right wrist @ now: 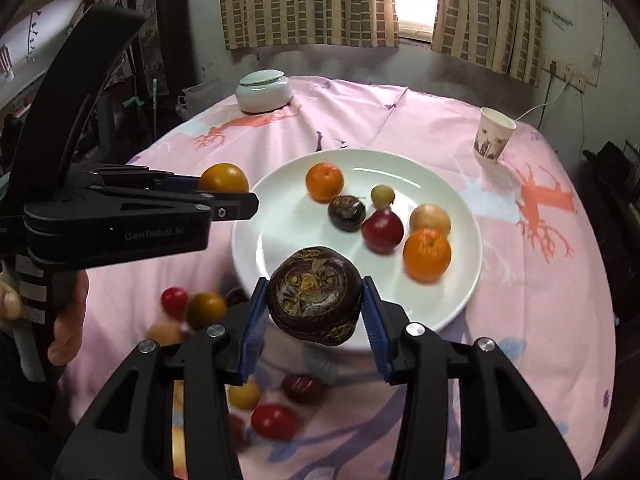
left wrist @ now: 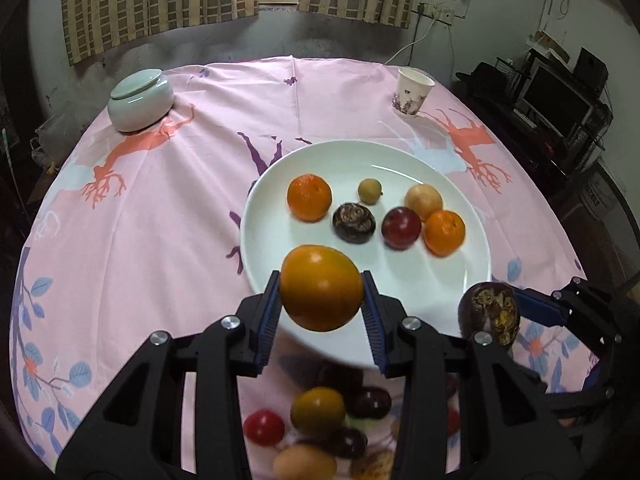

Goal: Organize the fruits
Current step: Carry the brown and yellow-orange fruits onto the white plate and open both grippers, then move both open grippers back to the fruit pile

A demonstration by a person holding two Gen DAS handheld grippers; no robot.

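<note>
My left gripper is shut on a yellow-orange round fruit, held over the near rim of the white plate. My right gripper is shut on a dark brown mangosteen-like fruit above the plate's near edge. Each view shows the other gripper from the side: the left gripper with its orange fruit, and the right one's fruit at the plate's right. On the plate lie two oranges, a dark fruit, a red plum and others.
Several loose fruits lie on the pink cloth near the front edge, below both grippers. A pale lidded jar stands at the far left and a paper cup at the far right. A hand holds the left gripper's handle.
</note>
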